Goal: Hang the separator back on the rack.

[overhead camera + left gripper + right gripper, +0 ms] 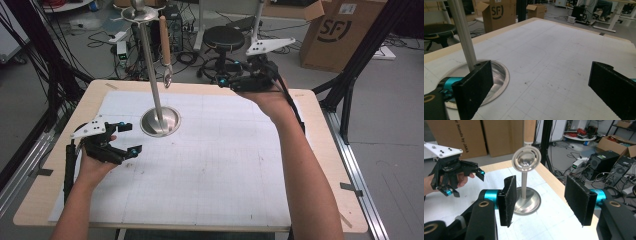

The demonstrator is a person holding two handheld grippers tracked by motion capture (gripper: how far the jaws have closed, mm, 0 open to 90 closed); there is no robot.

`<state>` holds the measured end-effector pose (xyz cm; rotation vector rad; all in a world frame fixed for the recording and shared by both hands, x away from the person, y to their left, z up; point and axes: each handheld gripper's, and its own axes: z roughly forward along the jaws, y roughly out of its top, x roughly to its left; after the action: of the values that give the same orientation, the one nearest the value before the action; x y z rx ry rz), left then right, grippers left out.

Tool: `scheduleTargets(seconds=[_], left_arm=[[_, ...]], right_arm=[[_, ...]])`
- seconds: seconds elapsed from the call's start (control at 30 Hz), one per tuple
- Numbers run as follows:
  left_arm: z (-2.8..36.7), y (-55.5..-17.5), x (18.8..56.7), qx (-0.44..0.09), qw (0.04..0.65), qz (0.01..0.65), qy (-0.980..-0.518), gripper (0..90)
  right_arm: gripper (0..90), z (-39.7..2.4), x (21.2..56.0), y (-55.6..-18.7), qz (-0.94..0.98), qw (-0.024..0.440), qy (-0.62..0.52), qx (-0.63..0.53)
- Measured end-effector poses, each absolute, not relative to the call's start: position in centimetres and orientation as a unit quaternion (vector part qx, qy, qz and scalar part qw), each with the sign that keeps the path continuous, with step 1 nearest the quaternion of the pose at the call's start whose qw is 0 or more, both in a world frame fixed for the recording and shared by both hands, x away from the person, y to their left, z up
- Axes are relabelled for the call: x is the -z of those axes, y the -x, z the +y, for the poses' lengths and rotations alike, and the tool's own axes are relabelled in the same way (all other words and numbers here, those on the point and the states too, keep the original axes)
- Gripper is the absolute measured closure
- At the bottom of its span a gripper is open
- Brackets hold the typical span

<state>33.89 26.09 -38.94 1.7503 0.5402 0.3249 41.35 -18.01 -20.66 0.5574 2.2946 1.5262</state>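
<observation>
the metal stand (159, 117) sits on the white gridded mat (210, 165) of the table (320, 145), at about eleven o'clock from the mat's middle in the high view, its round base flat on the mat and its pole rising straight. a ladle-like scoop with a wooden handle (165, 47) hangs from the stand's top, its steel bowl (526, 158) low, just beside the pole.

the right claw (235, 75) is held in the air over the far edge of the table, at about one o'clock from the stand's base and well apart from it. it points toward the scoop. in the right gripper view the bowl shows between the two black pads at twelve o'clock, farther off than the pads (507, 200), and touches neither. the jaws stand partly open with nothing between them.

the left claw (129, 137) rests low near the left side of the mat, at about eight o'clock from the stand's base and near it. its jaws stand wide apart and hold nothing. in the left gripper view the base (499, 75) lies just behind the left pad (474, 87), with the pole going up at eleven o'clock.
</observation>
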Motion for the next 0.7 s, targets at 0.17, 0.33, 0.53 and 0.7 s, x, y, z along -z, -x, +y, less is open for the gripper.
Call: scheduleTargets(seconds=[0.17, 0.33, 0.53, 0.7], left_arm=[[25.9, -33.9, 38.8, -0.139, 0.597, 0.231, -0.755, 6.4], [25.8, -33.9, 38.9, -0.141, 0.595, 0.231, -0.757, 6.5], [25.7, -33.9, 38.9, -0.141, 0.594, 0.232, -0.757, 6.5], [25.5, -33.9, 38.9, -0.139, 0.591, 0.23, -0.76, 6.5]], right_arm=[[40.5, -19.7, 21.9, -40.3, 0.796, 0.159, -0.206, -0.546], [38.5, -21.7, 23.8, -39.1, 0.787, 0.157, -0.213, -0.558], [37.5, -23.5, 25.4, -38.1, 0.778, 0.159, -0.226, -0.564], [35.8, -25.2, 27.8, -37.2, 0.784, 0.171, -0.236, -0.548]])
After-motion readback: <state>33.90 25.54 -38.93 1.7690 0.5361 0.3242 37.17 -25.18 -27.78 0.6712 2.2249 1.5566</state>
